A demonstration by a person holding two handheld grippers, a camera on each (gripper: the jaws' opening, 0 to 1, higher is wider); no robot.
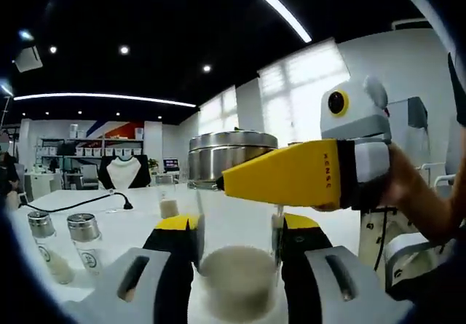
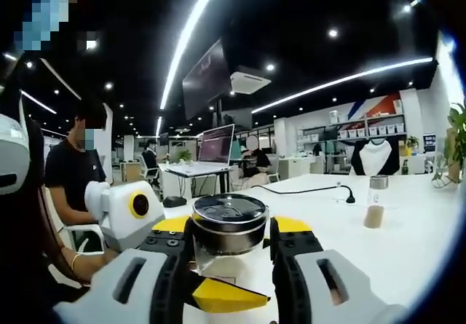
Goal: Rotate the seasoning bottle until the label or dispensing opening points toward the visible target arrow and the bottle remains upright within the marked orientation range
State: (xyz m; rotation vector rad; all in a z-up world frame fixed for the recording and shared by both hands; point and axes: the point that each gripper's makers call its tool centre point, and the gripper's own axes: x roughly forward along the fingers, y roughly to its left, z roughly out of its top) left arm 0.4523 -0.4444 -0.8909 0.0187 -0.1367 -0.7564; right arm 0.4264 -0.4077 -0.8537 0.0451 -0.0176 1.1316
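both grippers on the bottle, arrow not in sight

now the seasoning bottle (image 1: 237,262) stands upright on the white table (image 1: 109,226), its long axis vertical, a clear body with pale powder in the bottom and a broad steel lid (image 2: 228,220) on top. the left gripper (image 1: 237,247) has it low down: its jaws are partly closed against the glass walls on either side, so it holds the body. the right gripper (image 2: 231,240) comes in higher, its jaws narrowed around the lid, and from where i stand it looks clamped there rather than hovering. in the left gripper view its yellow jaw crosses just in front of the lid.

so the bottle sits between the two tools, one above the other along the same upright axis; any turn would be about that axis, and the right one, on the lid, seems best placed to twist while the left steadies.

i can make out no target arrow or label.

off to the side two small shaker jars (image 1: 65,244) stand near each other, and another shaker (image 2: 376,202) stands well apart beyond a black cable (image 2: 306,190).
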